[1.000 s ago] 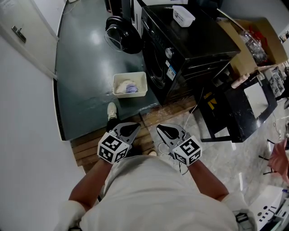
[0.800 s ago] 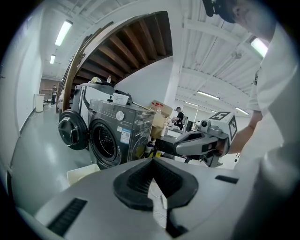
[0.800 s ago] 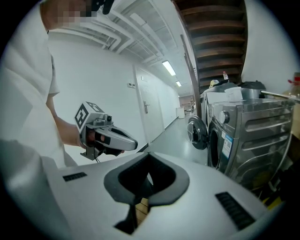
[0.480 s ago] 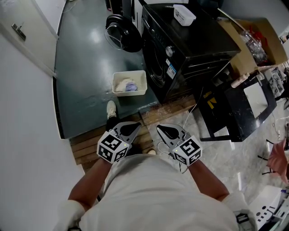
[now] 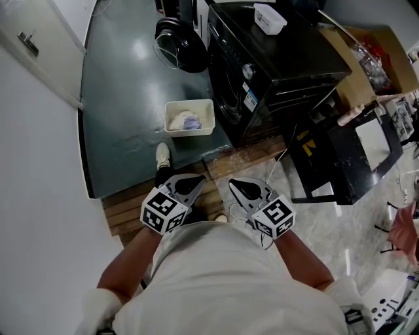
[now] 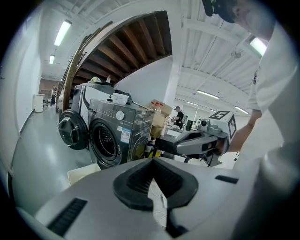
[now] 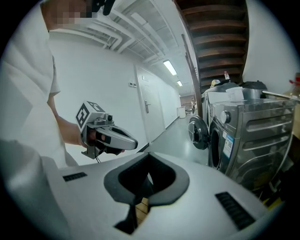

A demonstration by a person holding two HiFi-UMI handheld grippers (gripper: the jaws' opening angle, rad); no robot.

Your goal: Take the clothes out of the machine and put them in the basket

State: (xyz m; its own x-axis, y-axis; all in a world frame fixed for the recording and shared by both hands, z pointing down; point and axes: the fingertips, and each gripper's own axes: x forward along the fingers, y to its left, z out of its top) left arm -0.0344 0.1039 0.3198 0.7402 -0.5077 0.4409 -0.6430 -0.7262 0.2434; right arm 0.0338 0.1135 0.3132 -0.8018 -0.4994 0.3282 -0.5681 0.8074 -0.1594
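The black washing machine stands ahead with its round door swung open to the left. In front of it, a white basket on the grey floor holds pale and purple clothes. Both grippers are held close to the person's body, far short of the machine. My left gripper is shut with nothing in it, and my right gripper is likewise shut and empty. The left gripper view shows the shut jaws, the machine and the basket. The right gripper view shows the shut jaws and the machine.
A small white tub sits on top of the machine. A cardboard box and a black stand are at the right. Wooden planks lie underfoot, next to the person's shoe. A white wall with a door runs along the left.
The head view has shifted slightly, so the machine and basket sit a little higher and further right. Both grippers stay where they were.
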